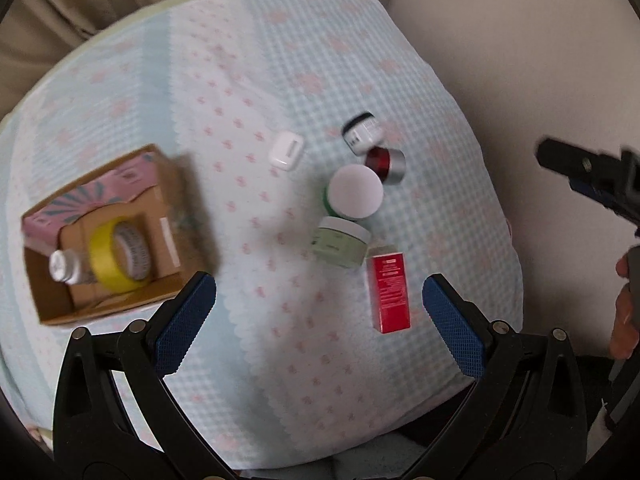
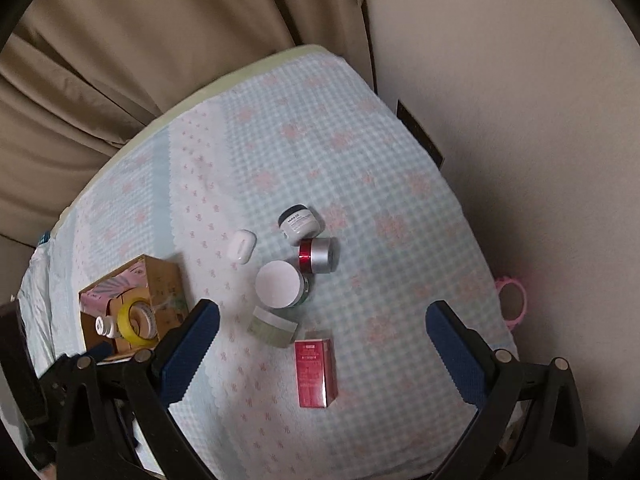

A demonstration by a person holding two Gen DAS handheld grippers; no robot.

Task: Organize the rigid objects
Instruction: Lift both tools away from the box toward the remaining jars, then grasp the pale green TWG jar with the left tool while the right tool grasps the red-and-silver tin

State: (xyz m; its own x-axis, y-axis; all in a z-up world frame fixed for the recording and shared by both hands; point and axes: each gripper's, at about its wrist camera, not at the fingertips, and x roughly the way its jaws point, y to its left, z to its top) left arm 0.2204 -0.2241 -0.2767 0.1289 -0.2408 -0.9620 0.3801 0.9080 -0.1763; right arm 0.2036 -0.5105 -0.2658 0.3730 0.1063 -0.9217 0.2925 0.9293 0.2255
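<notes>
A cardboard box [image 1: 176, 200] [image 2: 164, 276] sits at the left of the cloth; inside lie a yellow tape roll [image 1: 120, 256] [image 2: 138, 320] and a small white bottle [image 1: 66, 266] [image 2: 105, 326]. Loose on the cloth are a red box [image 1: 390, 292] [image 2: 315, 372], a pale green jar [image 1: 342, 242] [image 2: 274, 326], a white-lidded green jar [image 1: 354, 192] [image 2: 280, 284], a red and silver jar [image 1: 386, 166] [image 2: 316, 256], a black-lidded white jar [image 1: 362, 132] [image 2: 300, 222] and a white case [image 1: 286, 150] [image 2: 241, 247]. My left gripper [image 1: 320, 320] and right gripper [image 2: 322, 344] hover open above them, holding nothing.
The table [image 1: 280, 60] [image 2: 360, 152] wears a light blue checked cloth and stands against beige curtains [image 2: 100, 60] and a wall. A pink ring [image 2: 512, 300] hangs off the right edge. The other gripper and a hand [image 1: 624, 312] show at the right in the left wrist view.
</notes>
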